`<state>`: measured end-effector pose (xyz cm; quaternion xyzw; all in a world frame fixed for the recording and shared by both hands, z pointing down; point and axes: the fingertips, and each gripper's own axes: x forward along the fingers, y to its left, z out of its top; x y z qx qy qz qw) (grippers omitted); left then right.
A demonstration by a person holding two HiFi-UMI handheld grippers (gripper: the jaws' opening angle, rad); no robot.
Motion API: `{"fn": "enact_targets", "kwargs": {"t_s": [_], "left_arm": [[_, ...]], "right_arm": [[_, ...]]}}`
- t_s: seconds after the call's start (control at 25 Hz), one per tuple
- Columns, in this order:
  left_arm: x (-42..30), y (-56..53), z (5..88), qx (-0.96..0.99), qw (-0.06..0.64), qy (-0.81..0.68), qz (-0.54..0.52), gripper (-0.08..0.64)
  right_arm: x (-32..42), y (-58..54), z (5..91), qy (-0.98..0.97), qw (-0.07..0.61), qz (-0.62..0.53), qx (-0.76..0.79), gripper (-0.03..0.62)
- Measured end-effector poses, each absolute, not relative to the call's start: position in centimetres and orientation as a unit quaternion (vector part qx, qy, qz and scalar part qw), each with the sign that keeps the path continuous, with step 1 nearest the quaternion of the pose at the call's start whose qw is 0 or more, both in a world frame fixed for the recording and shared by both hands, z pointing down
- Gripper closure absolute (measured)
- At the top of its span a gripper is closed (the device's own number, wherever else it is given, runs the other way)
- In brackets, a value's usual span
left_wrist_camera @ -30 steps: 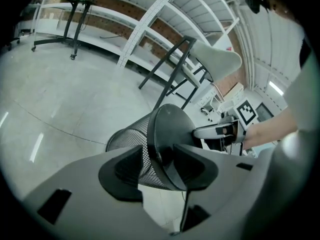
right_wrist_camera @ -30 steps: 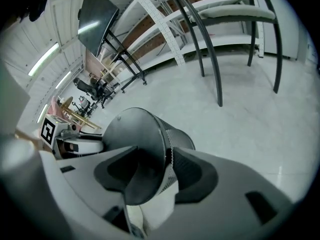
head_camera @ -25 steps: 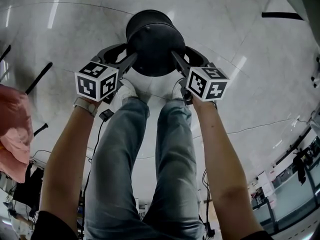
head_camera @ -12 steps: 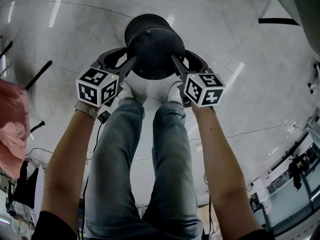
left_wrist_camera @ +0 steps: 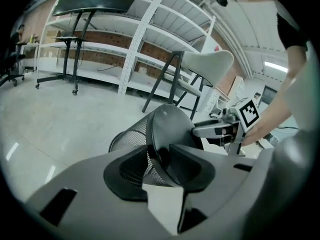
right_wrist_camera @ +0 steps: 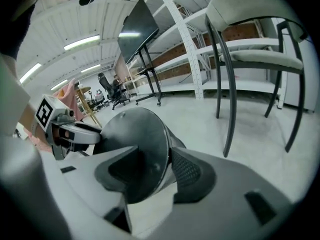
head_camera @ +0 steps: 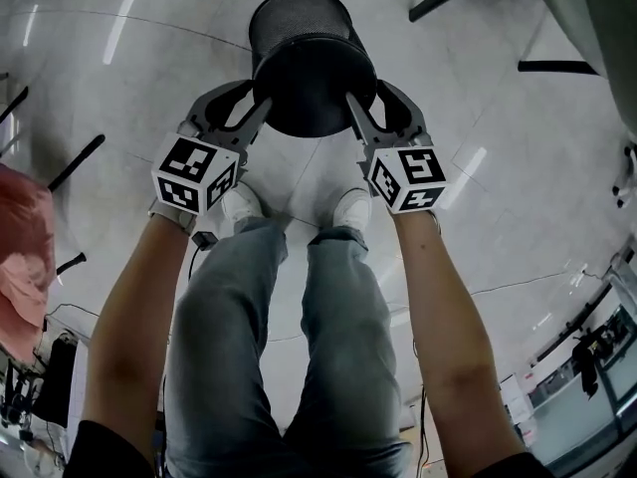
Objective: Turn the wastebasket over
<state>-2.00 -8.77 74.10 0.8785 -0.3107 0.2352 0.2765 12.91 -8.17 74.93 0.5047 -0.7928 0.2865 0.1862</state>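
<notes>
The black mesh wastebasket (head_camera: 311, 43) hangs off the floor between both grippers, tipped so its solid base faces me and its open mouth points away. My left gripper (head_camera: 261, 103) pinches the base rim on the left, one jaw on the mesh wall and one on the base disc. Its jaws have just been closing on that rim. My right gripper (head_camera: 356, 103) grips the rim on the opposite side. The left gripper view shows the basket (left_wrist_camera: 150, 134) in the left gripper (left_wrist_camera: 160, 164), and the right gripper view shows the basket (right_wrist_camera: 137, 131) in the right gripper (right_wrist_camera: 167, 169).
My legs and white shoes (head_camera: 350, 207) stand just under the basket on the pale glossy floor (head_camera: 518, 147). A white chair (right_wrist_camera: 260, 54) stands close on the right, with metal shelving (left_wrist_camera: 145, 39) and a screen on a wheeled stand (right_wrist_camera: 140, 29) behind. A pink cloth (head_camera: 25, 257) sits at the left.
The basket has left the floor and tipped away from me, so its mesh wall now shows. Both grippers have moved forward and up with it and rolled.
</notes>
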Motion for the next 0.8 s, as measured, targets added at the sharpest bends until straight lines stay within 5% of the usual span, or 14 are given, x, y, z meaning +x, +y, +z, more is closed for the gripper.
{"fn": "enact_targets", "kwargs": {"t_s": [0.32,0.8], "left_arm": [[-2.7,-6.9,75.1,0.872,0.279,-0.318,0.246,0.425],[-1.7,5.5,79.8,0.828,0.371,-0.238,0.346,0.442]], "right_arm": [[12.3,-6.4,76.0,-0.800,0.203,0.279,0.491,0.382],[13.5,6.1,81.9,-0.756,0.335,0.380,0.415,0.404]]}}
